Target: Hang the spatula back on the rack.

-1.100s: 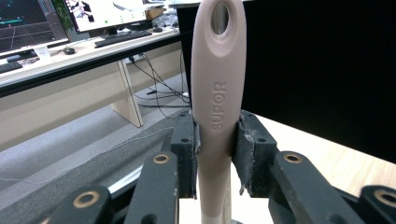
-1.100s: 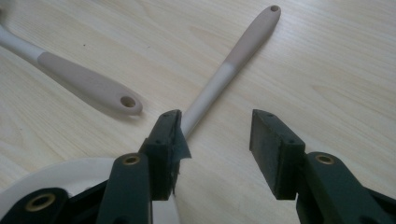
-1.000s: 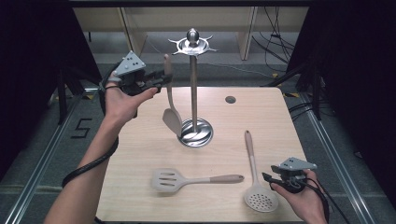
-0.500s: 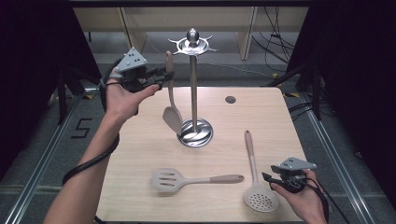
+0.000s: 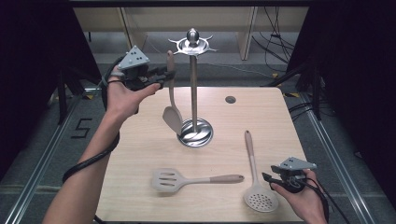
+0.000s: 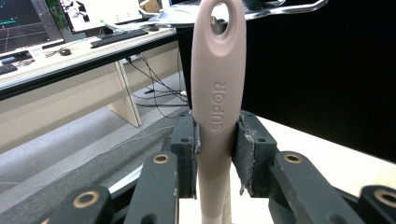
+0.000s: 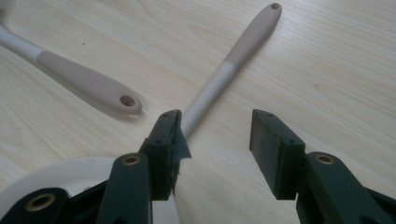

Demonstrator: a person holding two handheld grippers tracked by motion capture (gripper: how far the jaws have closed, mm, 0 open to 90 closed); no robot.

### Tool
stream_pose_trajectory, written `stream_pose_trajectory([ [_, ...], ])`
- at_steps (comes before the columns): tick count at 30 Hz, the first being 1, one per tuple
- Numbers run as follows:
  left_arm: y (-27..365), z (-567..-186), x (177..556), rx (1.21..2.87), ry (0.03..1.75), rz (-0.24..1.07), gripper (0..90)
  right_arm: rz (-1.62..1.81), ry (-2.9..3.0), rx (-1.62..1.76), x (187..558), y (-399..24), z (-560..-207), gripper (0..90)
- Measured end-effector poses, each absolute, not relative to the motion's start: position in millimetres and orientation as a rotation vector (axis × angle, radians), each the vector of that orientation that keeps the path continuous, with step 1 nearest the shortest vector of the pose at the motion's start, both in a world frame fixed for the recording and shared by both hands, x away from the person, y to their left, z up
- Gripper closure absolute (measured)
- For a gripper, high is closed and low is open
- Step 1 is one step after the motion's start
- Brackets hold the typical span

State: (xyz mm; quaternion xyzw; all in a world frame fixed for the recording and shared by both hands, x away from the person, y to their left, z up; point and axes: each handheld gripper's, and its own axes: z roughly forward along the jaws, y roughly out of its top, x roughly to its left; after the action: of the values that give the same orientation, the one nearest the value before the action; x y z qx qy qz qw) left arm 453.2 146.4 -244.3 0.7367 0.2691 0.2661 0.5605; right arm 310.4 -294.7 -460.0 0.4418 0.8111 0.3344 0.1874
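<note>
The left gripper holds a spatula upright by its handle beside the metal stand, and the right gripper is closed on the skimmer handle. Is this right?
Not quite. In the right gripper view the right gripper is open, its jaws apart above the skimmer handle. The left gripper does hold the spatula upright beside the metal stand.

We see the worktop (image 5: pixel 140 140) lit evenly from above, surroundings v. dark, soft shadows, glare on the stand base (image 5: pixel 196 133); close-ups slightly soft.
</note>
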Motion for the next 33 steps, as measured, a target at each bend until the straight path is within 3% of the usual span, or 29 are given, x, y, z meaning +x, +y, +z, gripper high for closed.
stream_pose_trajectory([
  [33, 138.8, -245.0, 465.9, 1.755, 0.672, 0.611, 70.3, 0.942, 2.287, 1.217, 312.5, -297.3, -462.2, 53.8],
])
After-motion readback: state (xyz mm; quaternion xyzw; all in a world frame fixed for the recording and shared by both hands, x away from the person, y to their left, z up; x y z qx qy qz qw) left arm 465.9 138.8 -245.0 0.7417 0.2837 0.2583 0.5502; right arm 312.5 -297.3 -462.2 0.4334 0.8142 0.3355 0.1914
